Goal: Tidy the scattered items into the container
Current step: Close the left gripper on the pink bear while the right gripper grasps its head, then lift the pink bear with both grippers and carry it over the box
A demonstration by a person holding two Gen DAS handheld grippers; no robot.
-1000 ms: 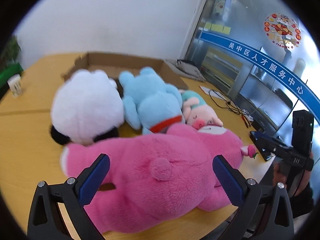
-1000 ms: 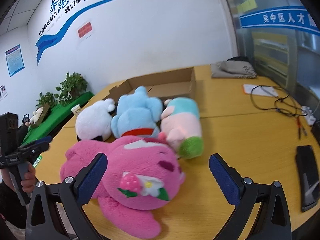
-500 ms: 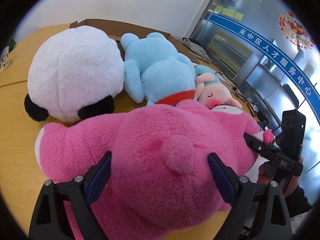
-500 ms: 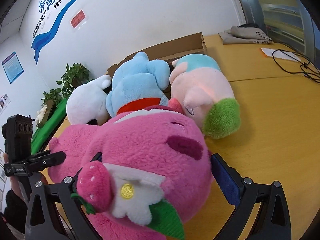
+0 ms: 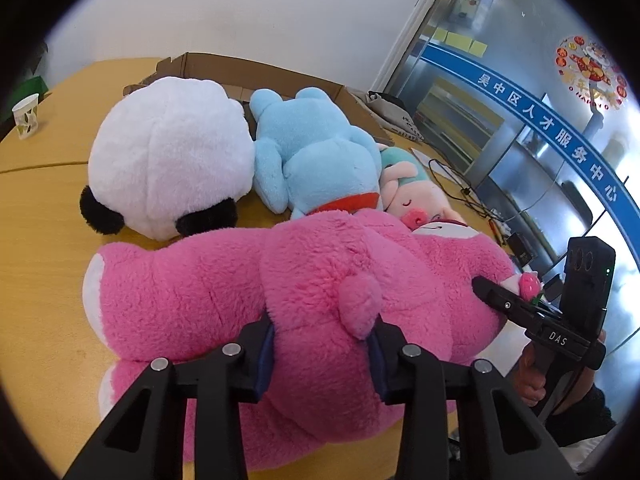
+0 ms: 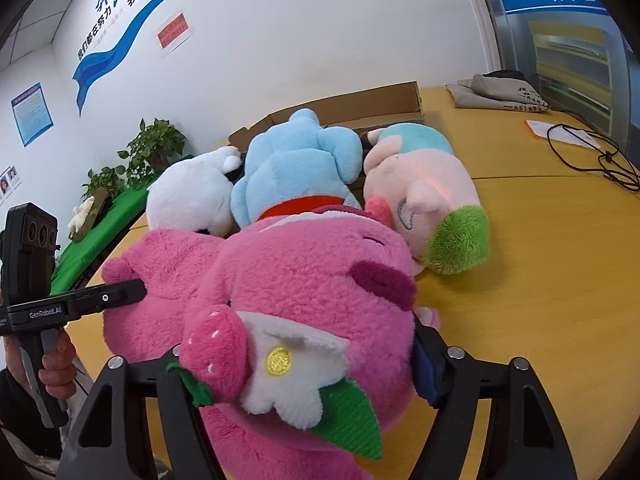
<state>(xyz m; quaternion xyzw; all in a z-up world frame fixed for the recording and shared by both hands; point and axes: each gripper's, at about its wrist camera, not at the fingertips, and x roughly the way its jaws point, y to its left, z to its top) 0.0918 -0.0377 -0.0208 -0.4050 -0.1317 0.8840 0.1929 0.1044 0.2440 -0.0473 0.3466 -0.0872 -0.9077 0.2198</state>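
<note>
From my left tongs' camera, my left tongs (image 5: 320, 344) are closing on the rump of the pink plush bear (image 5: 280, 280), the blue pads already sunk into the fur on either side just below its little tail; I take it there because the body is too broad to span anywhere else. The bear lies across the near edge of the wooden table (image 5: 48, 184), with the white plush panda (image 5: 168, 160), the blue plush (image 5: 316, 152) and the pink plush pig (image 5: 416, 196) bunched behind it; the cardboard box (image 5: 256, 72) stands open just beyond them, so the bear, nearest to me, likely has to clear the way first. My right tongs (image 5: 492, 292) reach in at the bear's head.

From my right tongs' camera, my right tongs (image 6: 288, 356) are closing around the bear's head (image 6: 312, 280), the right pad pressed into its cheek; the left pad is hidden behind the strawberry and flower on its ear, so I cannot tell if that side bites. My left tongs (image 6: 132, 292) come in from the left at the bear's back; two grips suit a toy this long and floppy.
</note>
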